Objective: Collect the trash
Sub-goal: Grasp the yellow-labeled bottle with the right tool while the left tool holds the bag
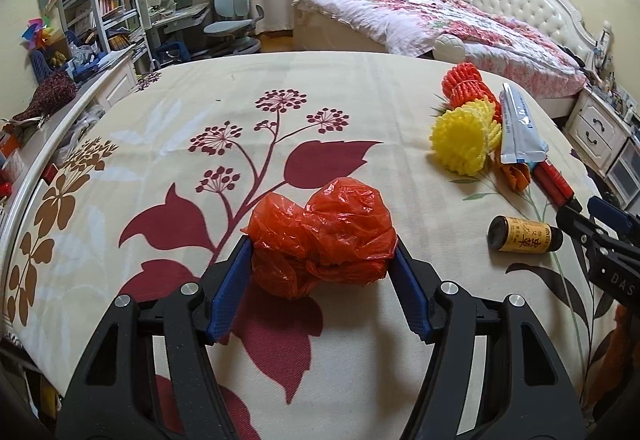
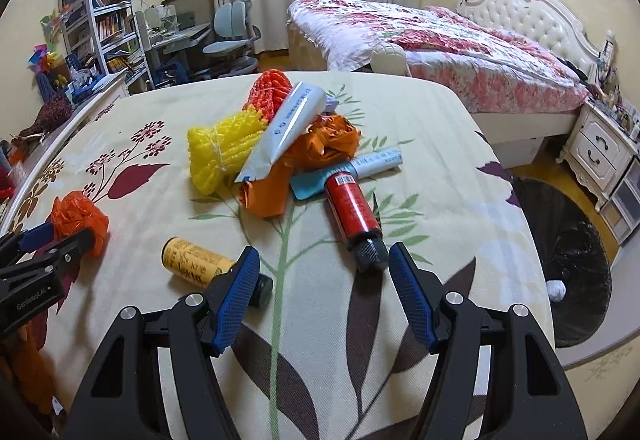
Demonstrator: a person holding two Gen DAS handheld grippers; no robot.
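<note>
Left gripper (image 1: pixel 322 260) closed in on a crumpled red plastic bag (image 1: pixel 322 236), both blue pads (image 1: pixel 230 290) pressed against its sides, bag resting on the floral bedspread (image 1: pixel 180 112) near the front edge; in the right wrist view the same bag (image 2: pixel 80 220) seen at far left, pinched by the left gripper (image 2: pixel 60 236). Right gripper (image 2: pixel 324 272) spread wide, holding nothing, hovering over the bedspread (image 2: pixel 440 160) between a yellow-labelled brown bottle (image 2: pixel 200 260) lying on its side and a red tube with a black cap (image 2: pixel 352 208), the left pad partly covering the bottle's cap end, the right pad (image 2: pixel 412 304) just beside the black cap; contact cannot be told. Beyond, heaped together: yellow foam fruit net (image 2: pixel 220 152), orange-red foam net (image 2: pixel 272 88), a grey-white squeezed tube (image 2: pixel 288 124) lying across them, orange crumpled wrapping (image 2: pixel 320 148), a smaller white tube (image 2: pixel 376 160) over a blue scrap. From the left wrist view, that heap at far right: yellow net (image 1: pixel 464 140), orange-red net (image 1: pixel 468 84), grey-white tube (image 1: pixel 520 128), brown bottle (image 1: pixel 524 236) nearer, right gripper (image 1: pixel 576 212) at the edge. On the floor to the right, a black-lined bin (image 2: pixel 576 264) with a white wad inside.
</note>
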